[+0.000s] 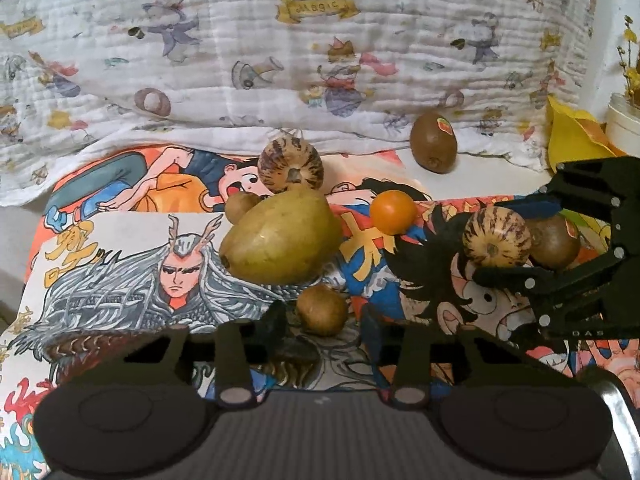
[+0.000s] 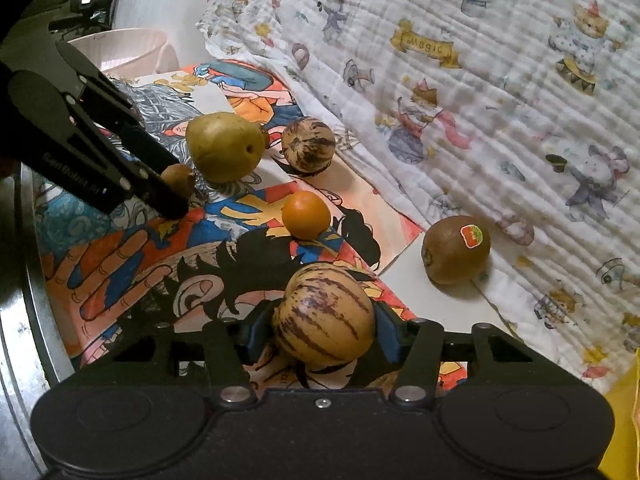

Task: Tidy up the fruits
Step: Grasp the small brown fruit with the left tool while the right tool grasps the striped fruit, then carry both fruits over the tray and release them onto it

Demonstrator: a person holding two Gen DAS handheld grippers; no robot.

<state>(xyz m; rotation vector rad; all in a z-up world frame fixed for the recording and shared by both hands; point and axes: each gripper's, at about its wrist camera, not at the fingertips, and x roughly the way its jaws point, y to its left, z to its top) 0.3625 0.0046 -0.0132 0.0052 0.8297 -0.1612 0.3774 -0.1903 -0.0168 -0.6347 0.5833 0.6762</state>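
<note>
1. Left wrist view: the left hand-held gripper [image 1: 322, 320] has its fingers spread on either side of a small brown fruit [image 1: 322, 309], not yet touching it. Just behind sits a big green mango [image 1: 280, 238], with a striped melon [image 1: 290, 165] beyond it and an orange fruit [image 1: 392, 212] to the right. A stickered kiwi [image 1: 433, 142] lies apart by the printed blanket [image 1: 240, 40].

2. Right wrist view: the right hand-held gripper [image 2: 323, 334] is pinching a second striped melon [image 2: 324, 314] between its blue pads [image 2: 387, 332], low over the cartoon poster [image 2: 160, 272] on the tabletop. The kiwi [image 2: 456, 249] sits to its right.
</note>
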